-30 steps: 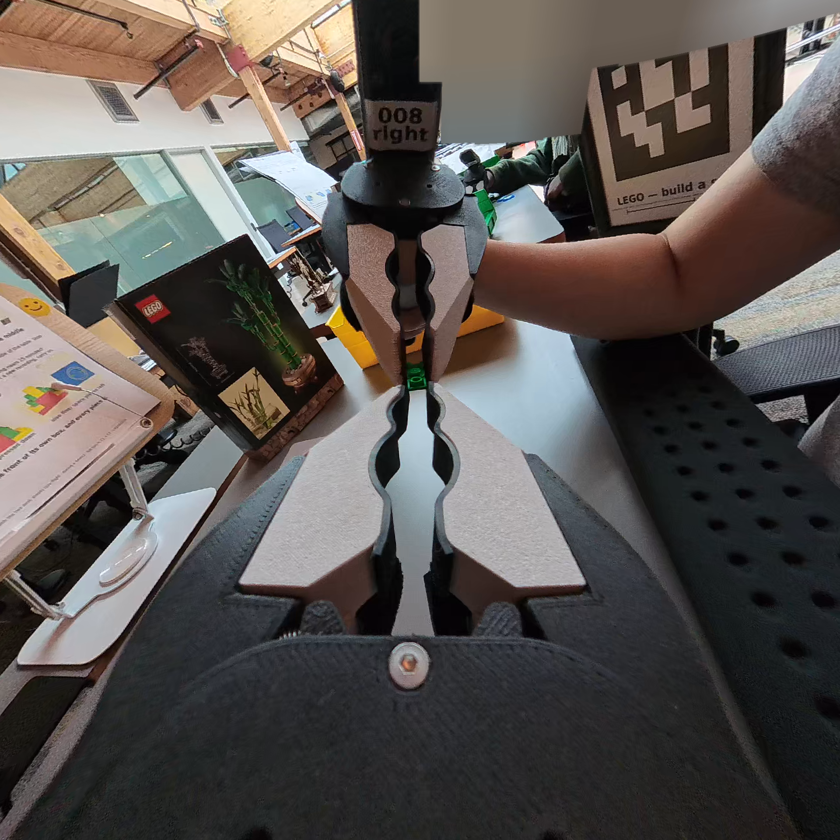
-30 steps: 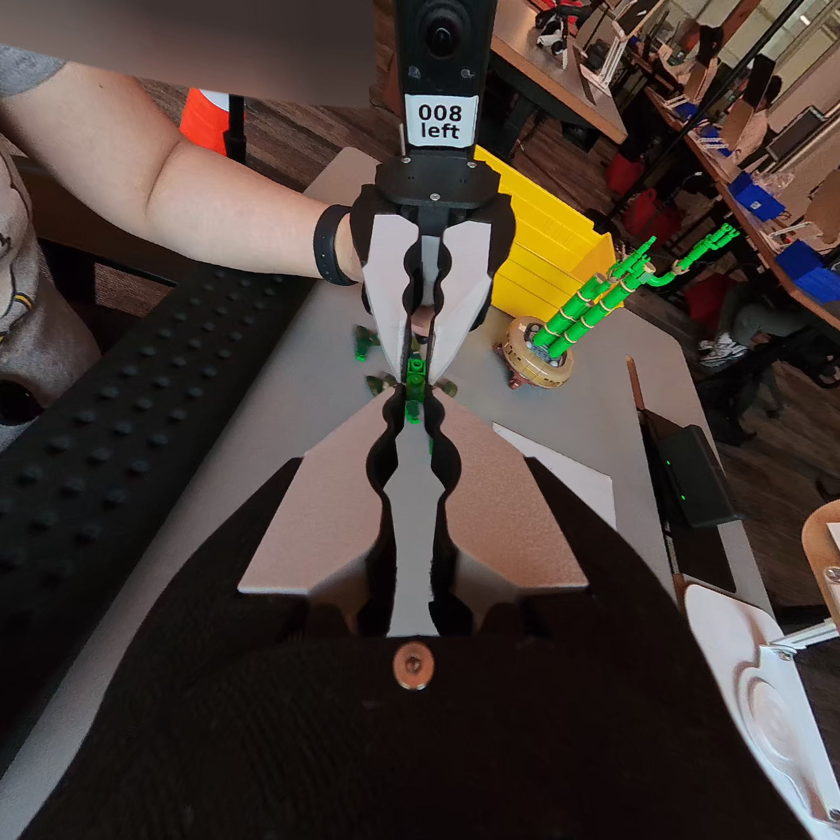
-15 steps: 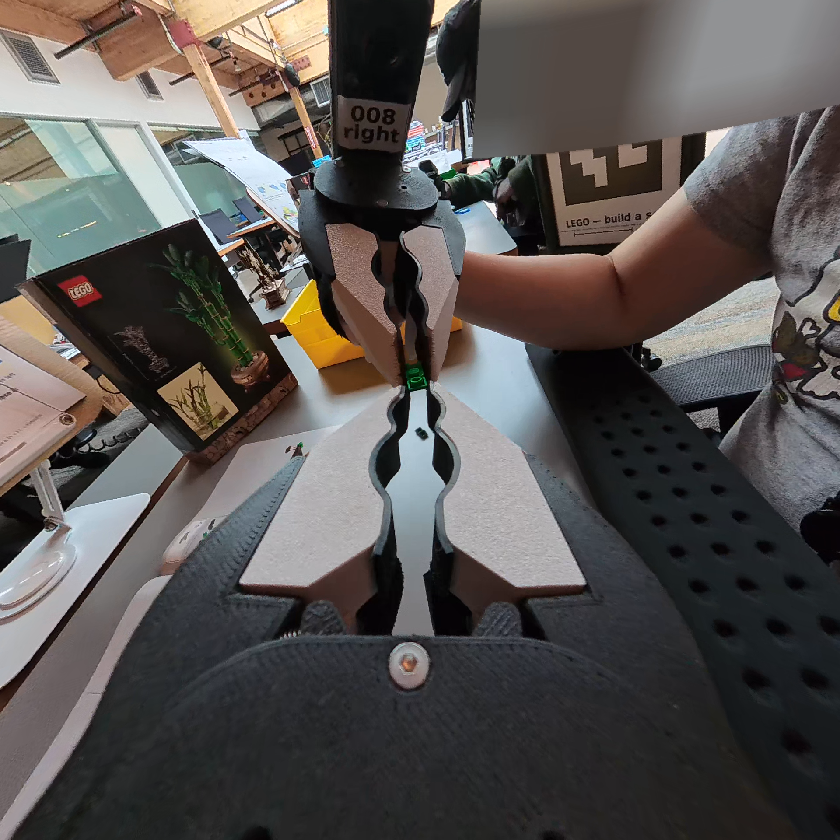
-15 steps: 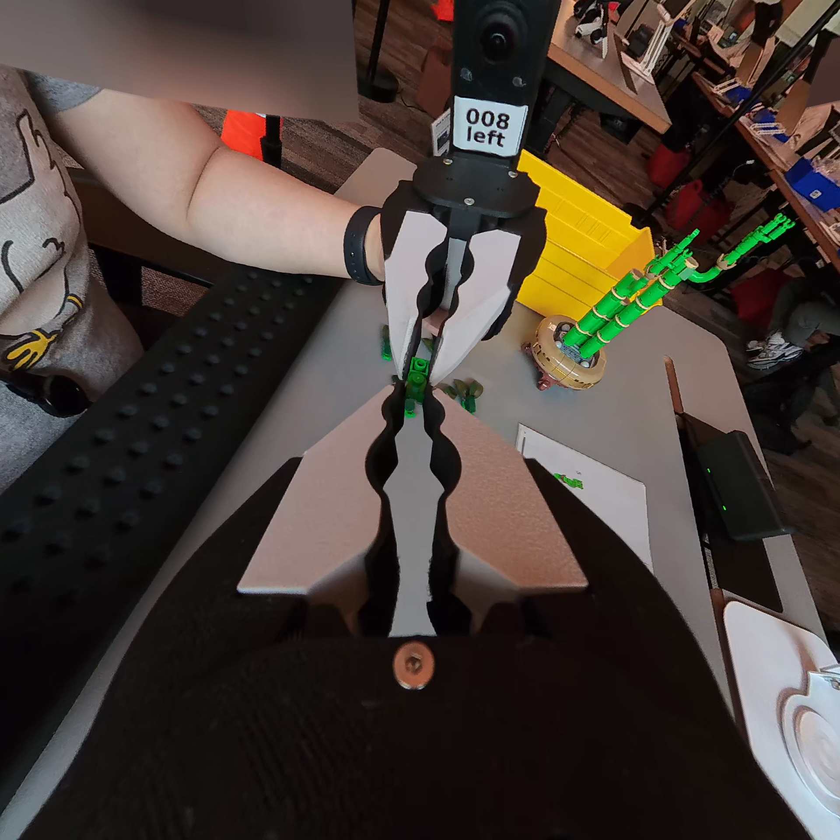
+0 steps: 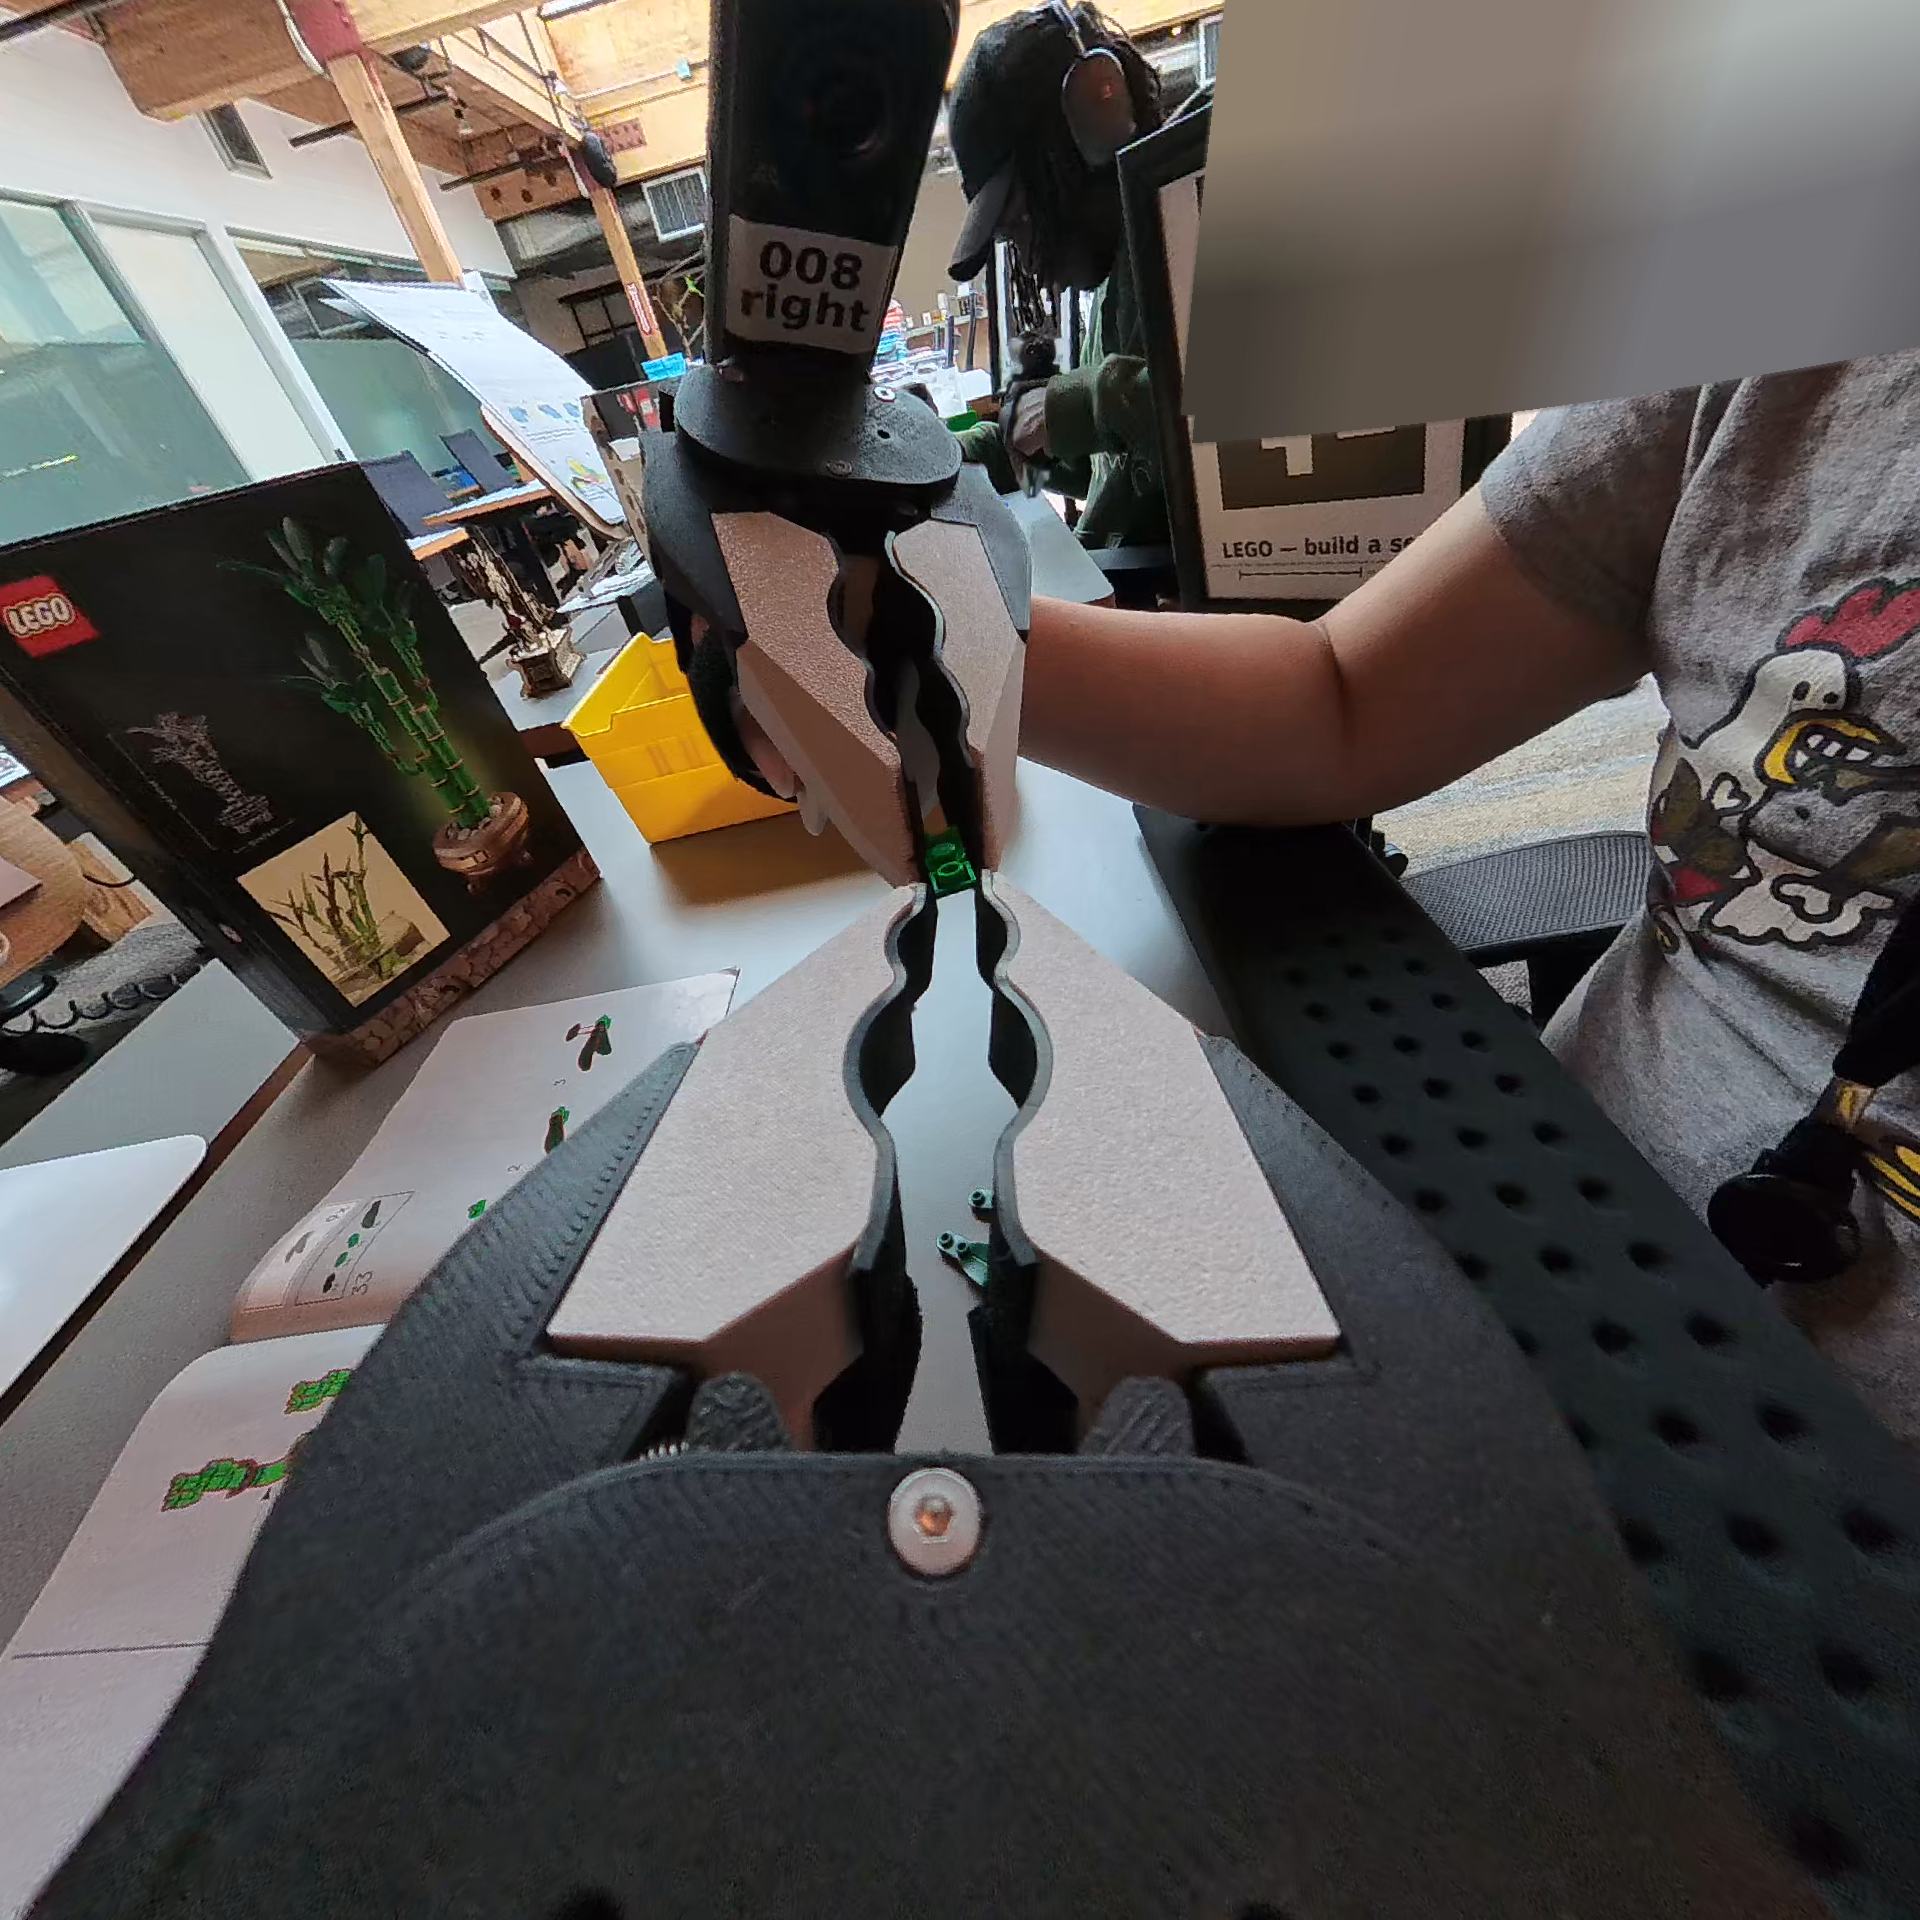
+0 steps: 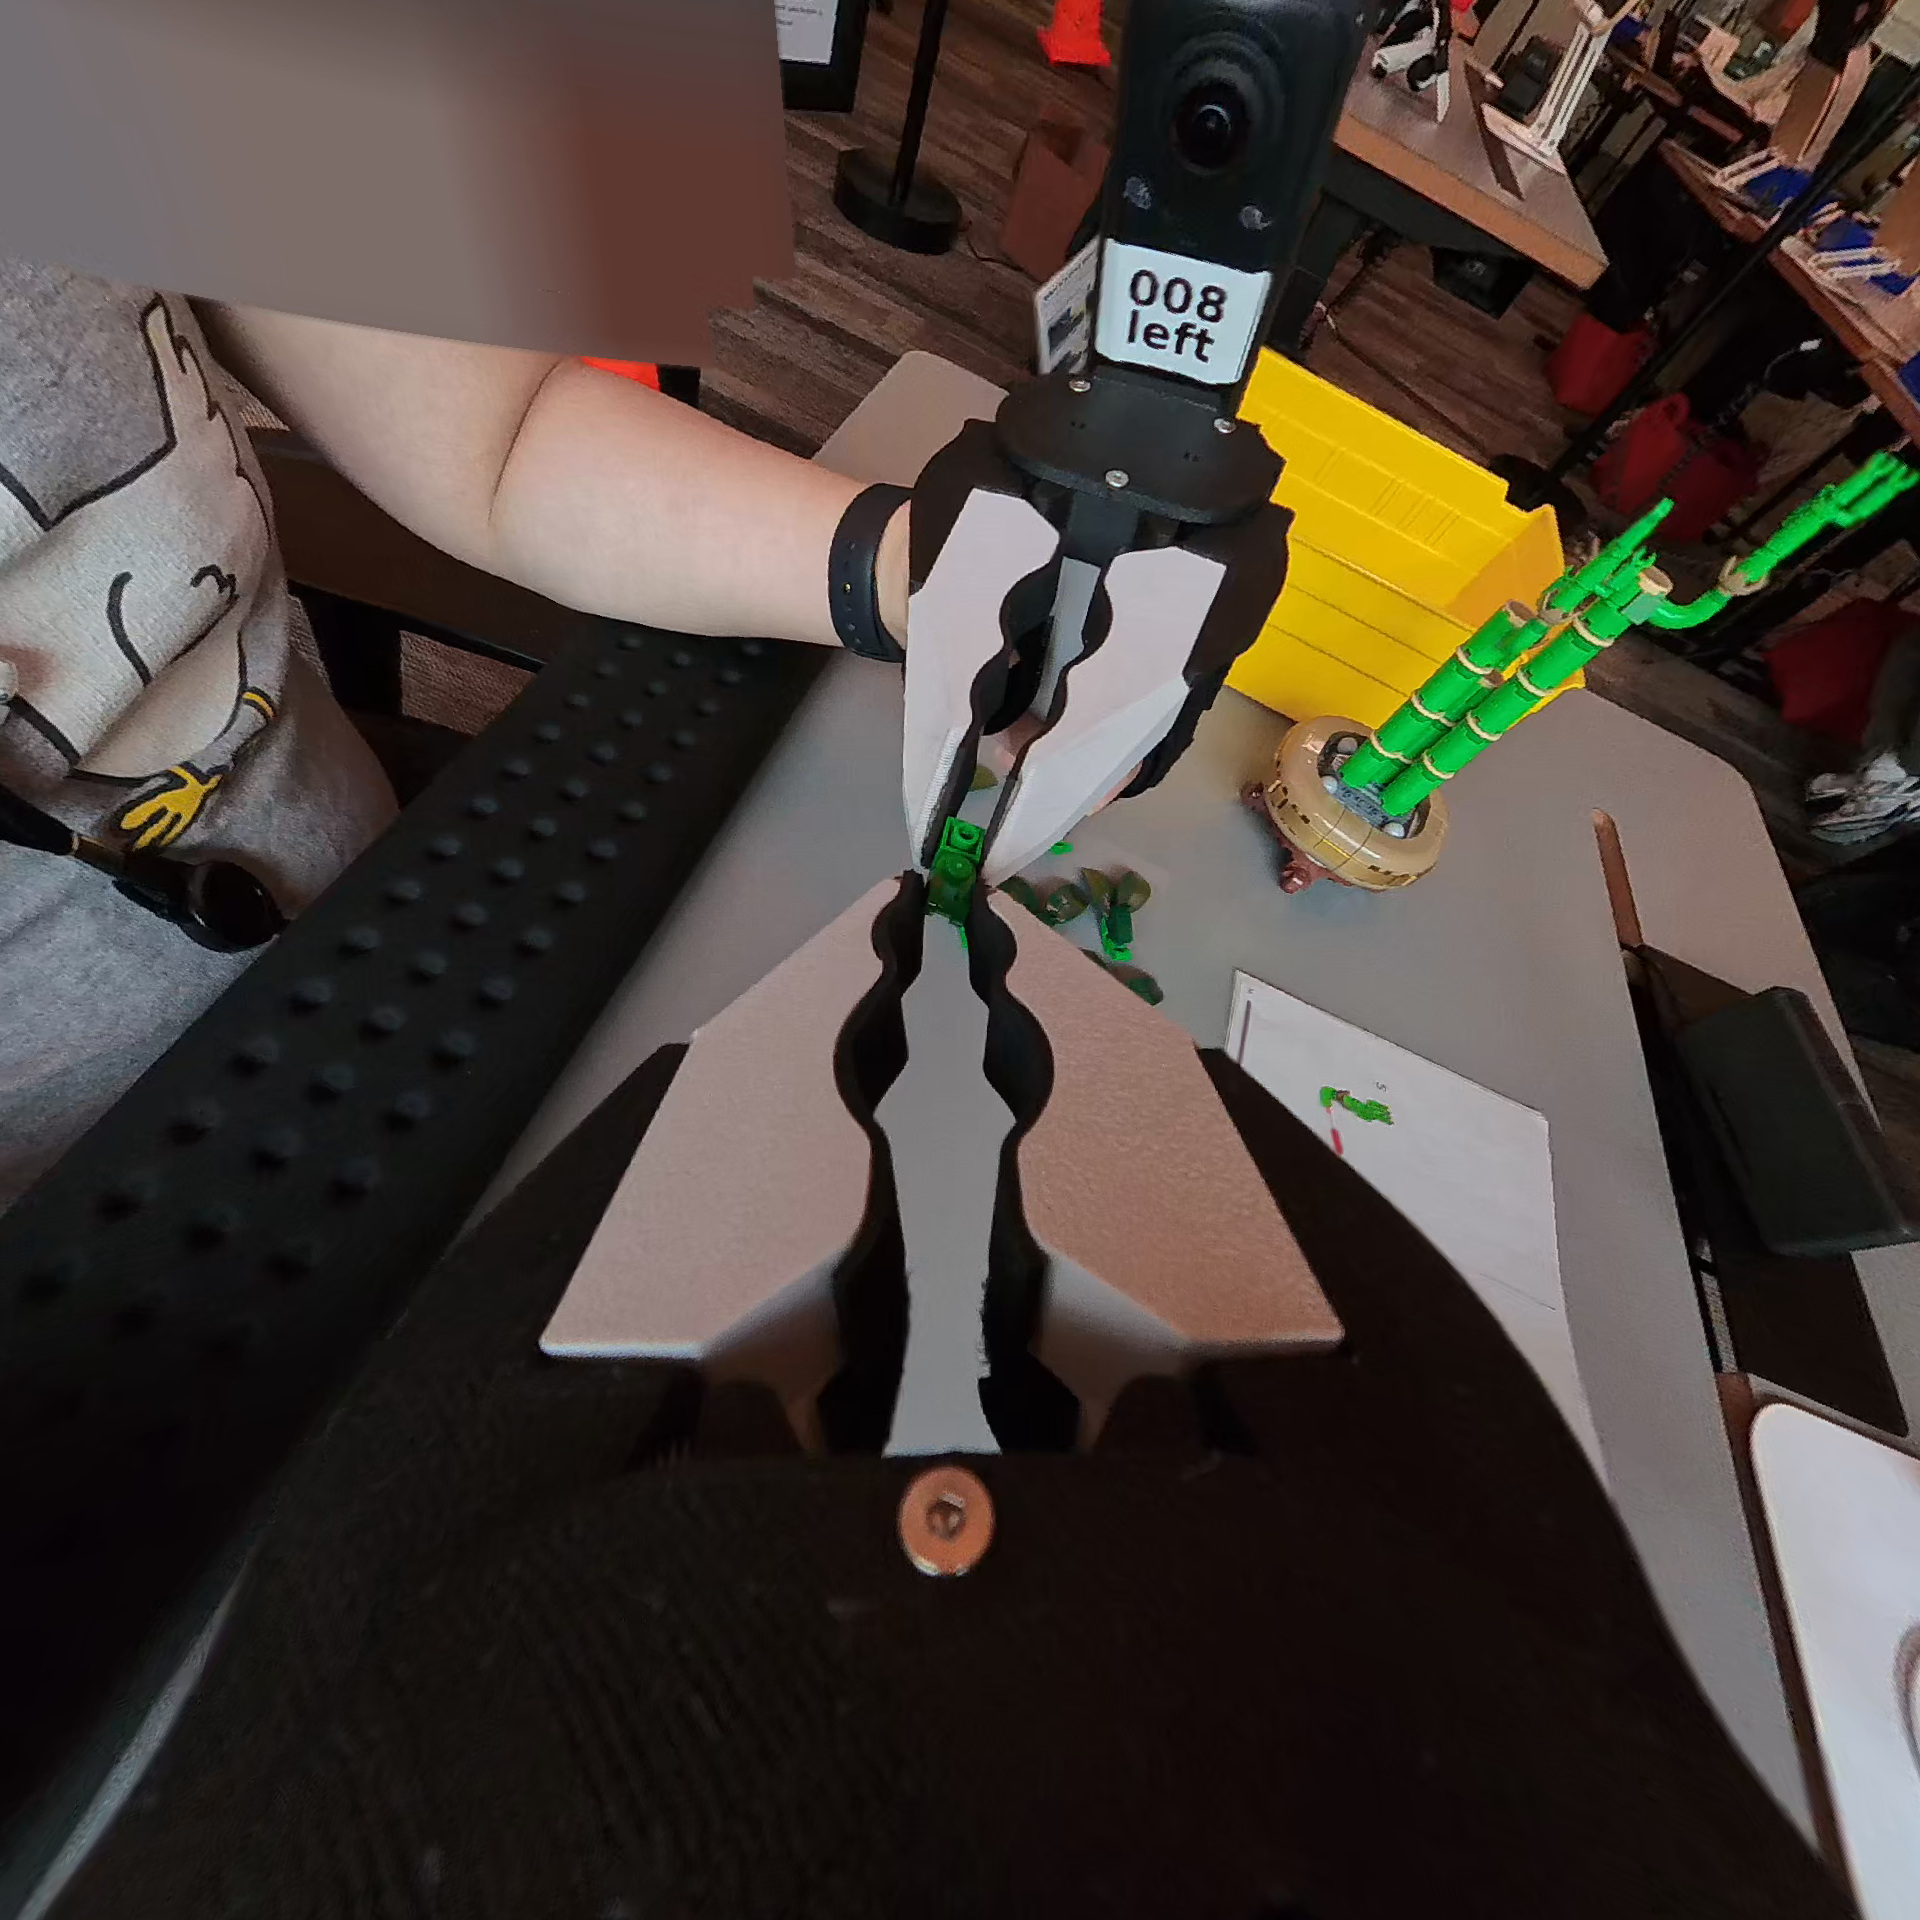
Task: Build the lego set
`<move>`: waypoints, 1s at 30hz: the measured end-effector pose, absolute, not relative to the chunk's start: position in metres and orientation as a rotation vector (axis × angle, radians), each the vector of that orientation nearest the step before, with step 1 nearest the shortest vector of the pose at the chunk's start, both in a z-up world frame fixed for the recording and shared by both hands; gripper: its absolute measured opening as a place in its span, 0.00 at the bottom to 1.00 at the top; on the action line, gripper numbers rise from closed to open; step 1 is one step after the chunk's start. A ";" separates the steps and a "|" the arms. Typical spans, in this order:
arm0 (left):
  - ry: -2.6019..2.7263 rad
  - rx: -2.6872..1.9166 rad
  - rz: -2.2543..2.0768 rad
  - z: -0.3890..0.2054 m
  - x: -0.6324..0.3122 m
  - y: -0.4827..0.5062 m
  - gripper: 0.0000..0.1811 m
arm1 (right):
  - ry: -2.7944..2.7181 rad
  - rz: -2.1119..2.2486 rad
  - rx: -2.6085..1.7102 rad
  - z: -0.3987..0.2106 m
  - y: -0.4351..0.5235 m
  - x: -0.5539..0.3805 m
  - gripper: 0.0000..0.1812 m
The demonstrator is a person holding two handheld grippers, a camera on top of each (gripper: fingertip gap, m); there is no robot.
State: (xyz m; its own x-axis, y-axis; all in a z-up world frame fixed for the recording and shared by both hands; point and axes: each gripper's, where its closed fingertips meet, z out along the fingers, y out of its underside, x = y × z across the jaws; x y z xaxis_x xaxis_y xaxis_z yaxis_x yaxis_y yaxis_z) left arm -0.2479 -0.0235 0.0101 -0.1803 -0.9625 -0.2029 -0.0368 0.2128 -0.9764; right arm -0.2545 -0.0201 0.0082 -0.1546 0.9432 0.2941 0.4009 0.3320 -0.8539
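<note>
Both tongs met tip to tip above the grey table [image 6: 1621, 935]: left gripper [image 5: 948, 902] and right gripper [image 6: 945, 906] each clamped on the small bright-green stacked lego piece [image 6: 954, 868], its long axis running between them. Farther right stood the green bamboo lego model [image 6: 1455, 717].
</note>
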 end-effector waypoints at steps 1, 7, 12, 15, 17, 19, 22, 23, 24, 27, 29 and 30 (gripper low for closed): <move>1.457 -1.006 -1.151 0.011 -0.248 -0.022 0.03 | -1.710 0.801 -1.230 0.009 -0.019 -0.254 0.04; 1.353 -1.147 -1.150 0.006 -0.243 0.000 0.03 | -1.539 0.725 -1.244 0.035 0.004 -0.228 0.14; 1.209 -1.331 -1.246 -0.003 -0.240 0.024 0.03 | -1.228 0.492 -1.211 0.089 0.033 -0.155 0.15; 1.146 -1.394 -1.352 -0.006 -0.237 0.028 0.03 | -1.146 0.306 -1.160 0.118 0.026 -0.135 0.22; 1.123 -1.431 -1.414 -0.009 -0.235 0.028 0.03 | -1.175 0.168 -1.161 0.127 0.018 -0.140 0.27; 1.090 -1.467 -1.475 -0.012 -0.232 0.029 0.03 | -1.246 0.050 -1.140 0.124 0.012 -0.154 0.28; 1.050 -1.538 -1.522 -0.021 -0.228 0.033 0.03 | -1.368 -0.158 -1.091 0.089 0.016 -0.183 0.14; 1.043 -1.560 -1.535 -0.024 -0.226 0.033 0.03 | -1.427 -0.197 -1.039 0.067 0.013 -0.198 0.14; 1.039 -1.581 -1.548 -0.028 -0.223 0.032 0.03 | -1.472 -0.225 -1.028 0.042 0.012 -0.208 0.12; 1.038 -1.650 -1.580 -0.039 -0.213 0.028 0.03 | -1.525 -0.215 -1.096 -0.025 0.013 -0.217 0.13; 1.050 -1.683 -1.602 -0.046 -0.206 0.022 0.03 | -1.462 -0.144 -1.103 -0.043 0.012 -0.215 0.13; 1.052 -1.694 -1.611 -0.048 -0.202 0.019 0.03 | -1.434 -0.143 -1.097 -0.047 0.013 -0.211 0.13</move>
State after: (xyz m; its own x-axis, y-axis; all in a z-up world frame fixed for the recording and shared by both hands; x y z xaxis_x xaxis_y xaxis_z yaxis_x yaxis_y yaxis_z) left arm -0.2018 0.0192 -0.0484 -0.0351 -0.8418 0.5387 -0.1549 -0.5279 -0.8351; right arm -0.2108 0.0129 -0.0469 0.2162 0.5171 0.8282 0.6704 0.5380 -0.5110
